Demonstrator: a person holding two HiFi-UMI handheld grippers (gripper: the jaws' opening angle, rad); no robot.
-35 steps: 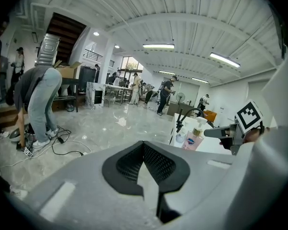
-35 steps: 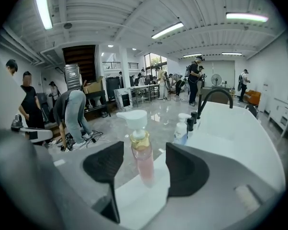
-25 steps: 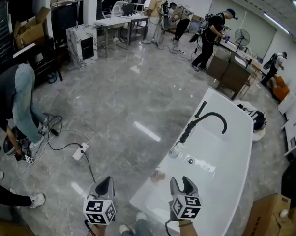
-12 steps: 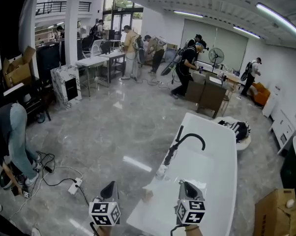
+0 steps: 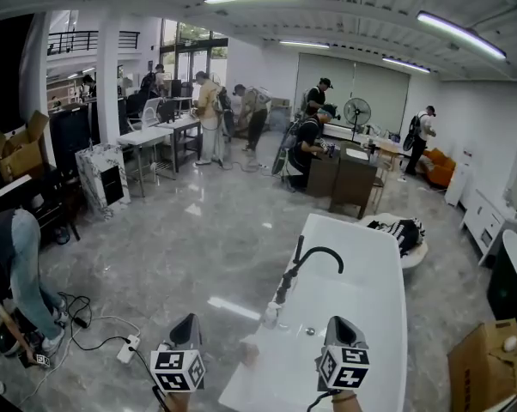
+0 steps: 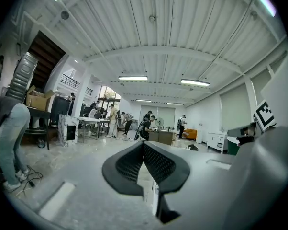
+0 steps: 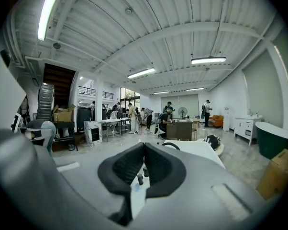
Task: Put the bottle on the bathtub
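- White bathtub [image 5: 361, 247] fills the lower right of the head view. The small clear bottle [image 5: 271, 314] stands upright on its near left rim, just beside the foot of the black tap [image 5: 288, 277]. Judging by that, the placing looks done.
- Seen from the tools, the bottle lies ahead of and below both, between their two lines, with its long axis vertical. It seems a little nearer the right tool [image 5: 338, 323] than the left tool [image 5: 187, 320], so I judge any further touch would suit the right hand, reaching forward and down.
- Jaws of the right tool have just been closing and now meet tip to tip, clenched on nothing. It hangs over the bathtub, apart from the bottle.
- Jaws of the left tool are likewise pressed together with nothing between them. It is held over the floor [image 5: 207, 230] beside the bathtub's near corner.
- On the rim, closer to the person than the bottle, sits a small pinkish thing [image 5: 252, 350]; what it is I cannot tell.
- Smooth and glossy, the rim looks narrow enough that a light bottle could be knocked off by a careless brush.
- Grey polished stone covers the floor of a large hall. A power strip [image 5: 127, 348] trails cables at the left, and a cardboard box [image 5: 486, 359] stands at the right. Further back there are people at tables [image 5: 155, 134] and a standing fan [image 5: 356, 110].
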